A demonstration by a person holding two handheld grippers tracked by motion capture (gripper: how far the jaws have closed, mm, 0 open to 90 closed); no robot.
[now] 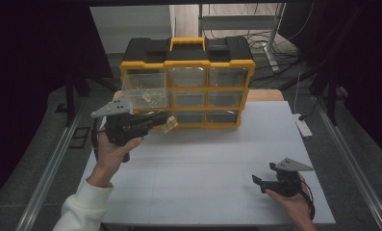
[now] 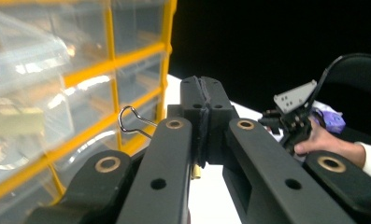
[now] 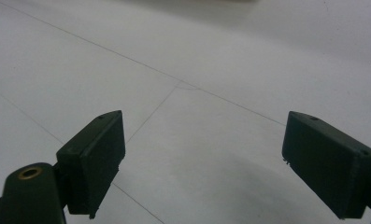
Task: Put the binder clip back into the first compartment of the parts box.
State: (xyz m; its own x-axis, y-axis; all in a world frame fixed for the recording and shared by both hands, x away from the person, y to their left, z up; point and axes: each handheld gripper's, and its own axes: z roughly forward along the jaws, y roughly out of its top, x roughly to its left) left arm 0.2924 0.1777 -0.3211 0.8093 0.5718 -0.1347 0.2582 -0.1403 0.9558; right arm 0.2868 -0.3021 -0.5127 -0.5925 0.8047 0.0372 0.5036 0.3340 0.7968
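Tabletop [image 1: 212,168] first: a broad white board, its far edge taken up by the yellow-framed organiser with a black top and clear plastic drawers [image 1: 187,82], three columns by three rows. One clear drawer at the top left of that organiser [image 1: 145,91] stands pulled out toward me, with a few small brass-coloured pieces lying inside it.

My left gripper [image 1: 165,120] is raised off the board near the far left corner, just in front of the organiser's lower left drawers and a little below the pulled-out drawer. Its jaws are pressed together on a small brass-coloured tag with a thin bent wire clip [image 1: 170,124]. In the left gripper view the closed black pads [image 2: 203,100] meet with no gap, the silver loop of the wire [image 2: 129,119] sticks out to one side toward the drawer fronts, and a bit of brass shows under the pads.

My right gripper [image 1: 261,182] rests low near the right end of the near edge, well apart from the organiser, jaws spread wide with nothing between them; the right gripper view shows bare white board between the two pads [image 3: 95,156].

What the coming move turns on, as I judge it: the open drawer lies up and slightly to the left of my left jaws, and the piece's wire loop already points toward the organiser. My left hand is much the nearer, so it should lift over the drawer's front lip and let go there.
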